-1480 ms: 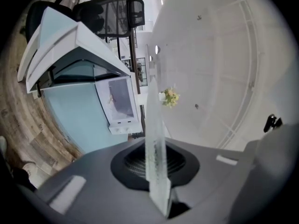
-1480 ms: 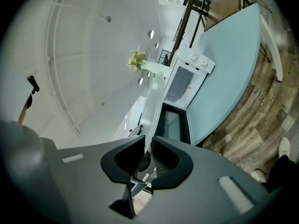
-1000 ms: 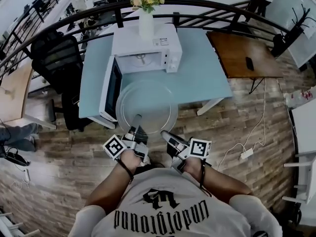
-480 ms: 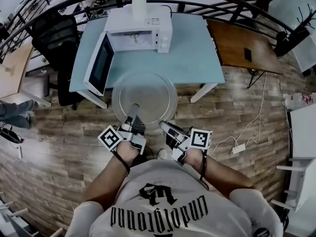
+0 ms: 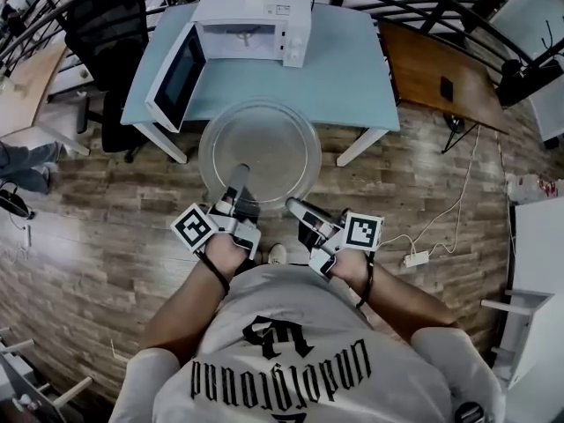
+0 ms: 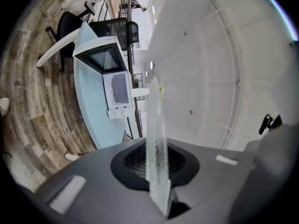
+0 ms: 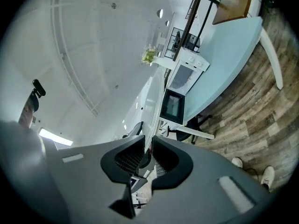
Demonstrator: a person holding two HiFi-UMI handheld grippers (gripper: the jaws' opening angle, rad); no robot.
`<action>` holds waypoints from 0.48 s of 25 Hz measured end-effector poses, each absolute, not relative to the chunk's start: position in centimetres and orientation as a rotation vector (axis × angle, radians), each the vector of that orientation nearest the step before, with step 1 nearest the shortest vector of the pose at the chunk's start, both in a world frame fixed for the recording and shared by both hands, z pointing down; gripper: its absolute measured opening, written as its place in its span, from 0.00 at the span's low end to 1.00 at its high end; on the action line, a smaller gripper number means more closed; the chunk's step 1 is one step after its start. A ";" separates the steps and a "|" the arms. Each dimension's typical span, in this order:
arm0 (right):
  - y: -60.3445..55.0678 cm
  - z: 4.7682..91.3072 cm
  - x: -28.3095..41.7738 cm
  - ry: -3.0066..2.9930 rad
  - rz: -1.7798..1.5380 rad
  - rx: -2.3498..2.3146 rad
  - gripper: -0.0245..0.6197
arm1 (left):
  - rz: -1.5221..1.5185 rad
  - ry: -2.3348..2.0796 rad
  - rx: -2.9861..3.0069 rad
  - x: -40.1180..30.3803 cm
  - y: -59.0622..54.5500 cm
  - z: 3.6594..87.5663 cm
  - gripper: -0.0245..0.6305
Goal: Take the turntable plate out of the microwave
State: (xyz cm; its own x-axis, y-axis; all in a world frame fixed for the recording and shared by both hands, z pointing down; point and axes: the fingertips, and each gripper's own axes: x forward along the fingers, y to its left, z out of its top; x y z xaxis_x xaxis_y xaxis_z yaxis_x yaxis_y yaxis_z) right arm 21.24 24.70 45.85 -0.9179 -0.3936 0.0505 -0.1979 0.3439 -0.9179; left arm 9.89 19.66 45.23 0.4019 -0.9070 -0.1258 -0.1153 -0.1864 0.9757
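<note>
Between the microwave (image 5: 251,16) and the person (image 5: 291,359), the glass turntable plate (image 5: 260,148) lies flat. Left gripper (image 5: 236,185) and right gripper (image 5: 294,207) both clamp its near rim, side by side.

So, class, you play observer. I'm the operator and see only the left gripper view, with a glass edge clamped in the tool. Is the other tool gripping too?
Observer: Yes, the right tool is shut on the turntable plate at its near rim, beside the left tool.
Operator: Is the plate out of the microwave?
Observer: Yes. From above it hangs wholly outside the microwave, over the table's near edge and the floor.
</note>
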 end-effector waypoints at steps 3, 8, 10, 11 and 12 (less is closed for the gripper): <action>25.0 45.7 21.3 2.430 -1.626 -0.522 0.11 | -0.951 -0.933 1.584 10.0 20.1 45.1 0.15; 25.2 45.5 21.1 2.434 -1.630 -0.493 0.11 | -0.950 -0.960 1.585 9.7 20.5 44.9 0.15; 25.2 45.5 21.1 2.430 -1.638 -0.493 0.11 | -0.956 -0.957 1.584 9.7 20.5 44.8 0.15; 25.2 45.5 21.2 2.432 -1.639 -0.492 0.11 | -0.958 -0.957 1.584 9.7 20.5 44.8 0.15; 25.2 45.5 21.2 2.434 -1.639 -0.488 0.11 | -0.958 -0.960 1.584 9.7 20.6 44.7 0.15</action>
